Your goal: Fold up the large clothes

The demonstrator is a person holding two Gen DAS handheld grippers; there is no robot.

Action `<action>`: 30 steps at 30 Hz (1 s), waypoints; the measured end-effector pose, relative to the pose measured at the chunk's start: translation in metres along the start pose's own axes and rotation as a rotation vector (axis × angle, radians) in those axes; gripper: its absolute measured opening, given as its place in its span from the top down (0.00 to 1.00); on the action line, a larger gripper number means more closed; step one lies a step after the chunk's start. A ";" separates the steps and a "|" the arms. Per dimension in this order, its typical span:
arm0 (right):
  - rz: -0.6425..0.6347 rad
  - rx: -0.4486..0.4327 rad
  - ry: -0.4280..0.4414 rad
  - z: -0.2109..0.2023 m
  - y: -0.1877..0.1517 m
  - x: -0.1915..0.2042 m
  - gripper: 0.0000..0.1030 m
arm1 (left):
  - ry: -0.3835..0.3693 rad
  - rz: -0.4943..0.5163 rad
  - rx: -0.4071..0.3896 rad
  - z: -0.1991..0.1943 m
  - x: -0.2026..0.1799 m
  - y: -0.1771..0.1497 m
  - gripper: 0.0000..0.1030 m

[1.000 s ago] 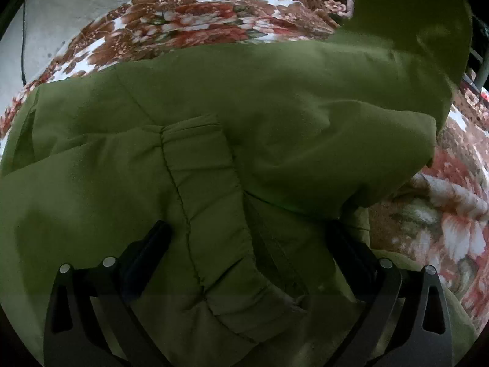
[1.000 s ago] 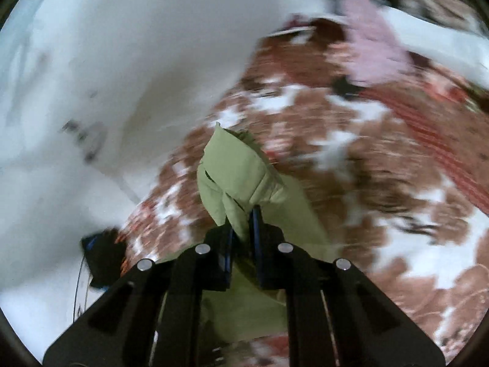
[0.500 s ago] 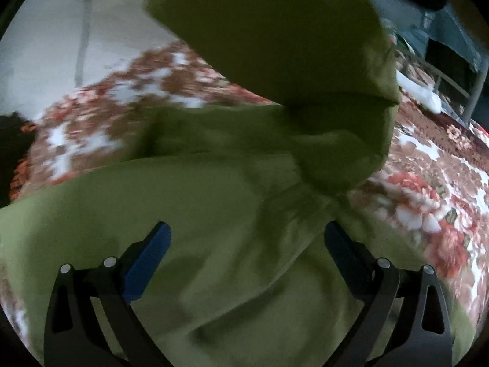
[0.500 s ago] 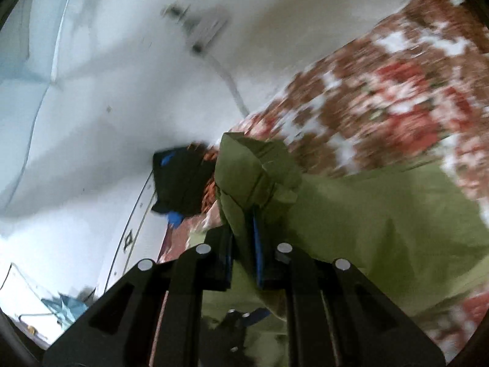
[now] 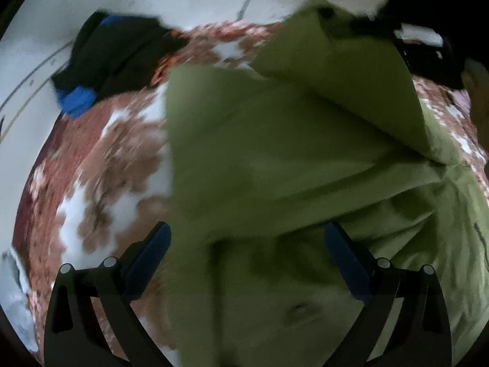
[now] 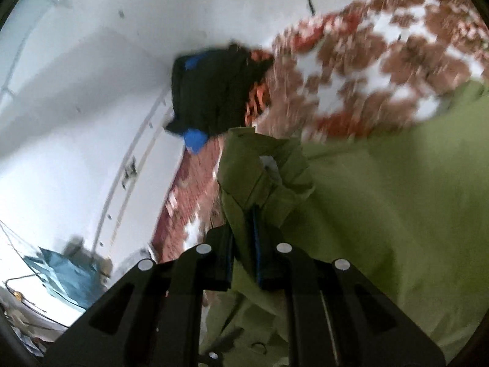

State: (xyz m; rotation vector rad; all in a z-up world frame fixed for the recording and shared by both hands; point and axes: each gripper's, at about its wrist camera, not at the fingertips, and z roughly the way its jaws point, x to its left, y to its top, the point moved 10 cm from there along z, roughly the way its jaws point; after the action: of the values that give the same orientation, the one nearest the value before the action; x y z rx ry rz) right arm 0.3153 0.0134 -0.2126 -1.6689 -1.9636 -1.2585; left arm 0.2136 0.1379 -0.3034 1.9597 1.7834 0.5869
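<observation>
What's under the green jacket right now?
The olive-green fabric jacket lies on a red-and-white floral bedspread, visible past its left edge. Whatever lies beneath its middle is covered.

The left gripper [image 5: 246, 244] hangs spread wide over a green garment [image 5: 275, 159] on a floral bedspread [image 5: 101, 165]. One green flap [image 5: 351, 70] is lifted. A dark bundle [image 5: 113, 52] lies at the far edge.

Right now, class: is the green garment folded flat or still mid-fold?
Mid-fold. The right tool pinches a bunched edge of the green garment, one flap raised over the floral bedspread; the left tool is open.
</observation>
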 end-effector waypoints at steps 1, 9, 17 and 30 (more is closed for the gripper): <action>-0.002 0.016 -0.015 0.011 -0.009 0.000 0.89 | 0.001 -0.012 0.005 0.001 0.009 -0.004 0.05; -0.157 0.118 -0.220 0.087 -0.069 -0.012 0.89 | -0.034 -0.064 0.043 0.011 0.053 -0.031 0.05; -0.258 0.181 -0.255 0.094 -0.105 -0.002 0.23 | -0.020 -0.065 0.043 -0.002 0.051 -0.039 0.05; -0.304 0.061 -0.384 -0.016 -0.078 -0.027 0.05 | 0.000 -0.065 -0.042 -0.034 0.008 0.012 0.05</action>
State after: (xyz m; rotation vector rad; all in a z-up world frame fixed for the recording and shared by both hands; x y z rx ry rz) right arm 0.2480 -0.0129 -0.2553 -1.7318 -2.5338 -1.0095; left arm 0.2046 0.1459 -0.2680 1.8671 1.8126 0.5974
